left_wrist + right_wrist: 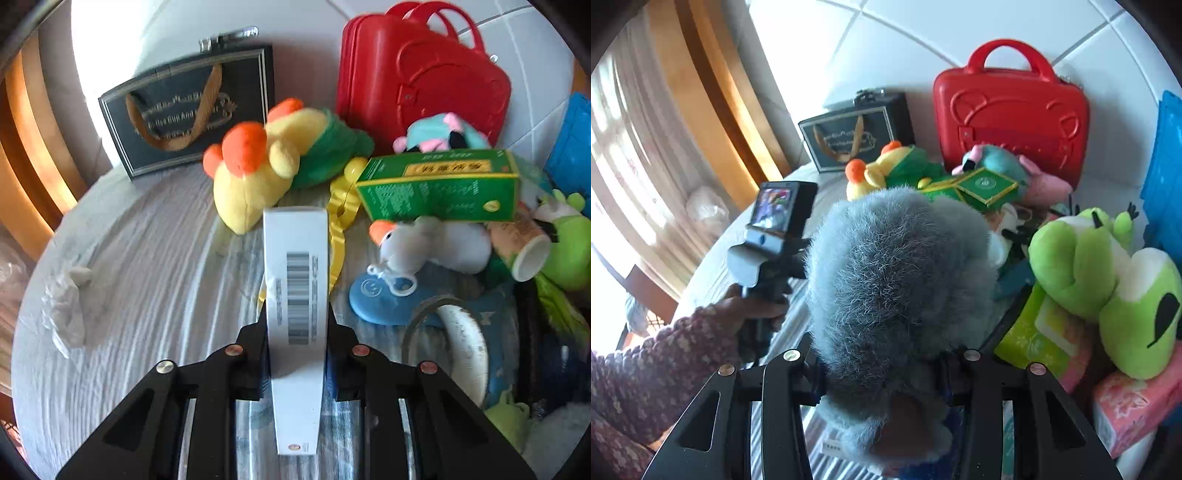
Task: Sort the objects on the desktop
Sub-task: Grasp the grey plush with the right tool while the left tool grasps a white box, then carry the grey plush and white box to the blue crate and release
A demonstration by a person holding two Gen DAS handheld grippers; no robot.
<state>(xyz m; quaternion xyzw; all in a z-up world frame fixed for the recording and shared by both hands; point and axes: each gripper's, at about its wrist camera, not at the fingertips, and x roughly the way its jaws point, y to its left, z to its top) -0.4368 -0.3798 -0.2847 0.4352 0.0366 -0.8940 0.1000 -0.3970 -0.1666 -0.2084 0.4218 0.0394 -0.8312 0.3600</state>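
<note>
- The left hand-held gripper [297, 350] has its two black fingers pressed on the sides of a long white box [295, 280] with a barcode; the box points away from the camera, toward the pile of toys.
- The far end of the white box is just beside a yellow plush toy [255, 177] with orange parts and green cloth.
- The right hand-held gripper [882, 373] holds a grey furry plush [897, 266] between its fingers; the fur fills the middle of the right wrist view and hides the fingertips.
- In the right wrist view, a hand [753, 306] in a knitted purple sleeve [653, 373] holds the handle of the other gripper, which carries a small camera with a lit screen [774, 210].
- The counter [147, 258] is covered with a light wrinkled cloth.
- A red plastic case [417, 74] with handles stands at the back, and a dark gift bag [188, 107] stands to its left.
- A green carton [439, 184] lies on top of the pile, with a white plush [436, 240] under it.
- A green frog plush [1100, 280] lies at the right, upon soft packets.
</note>
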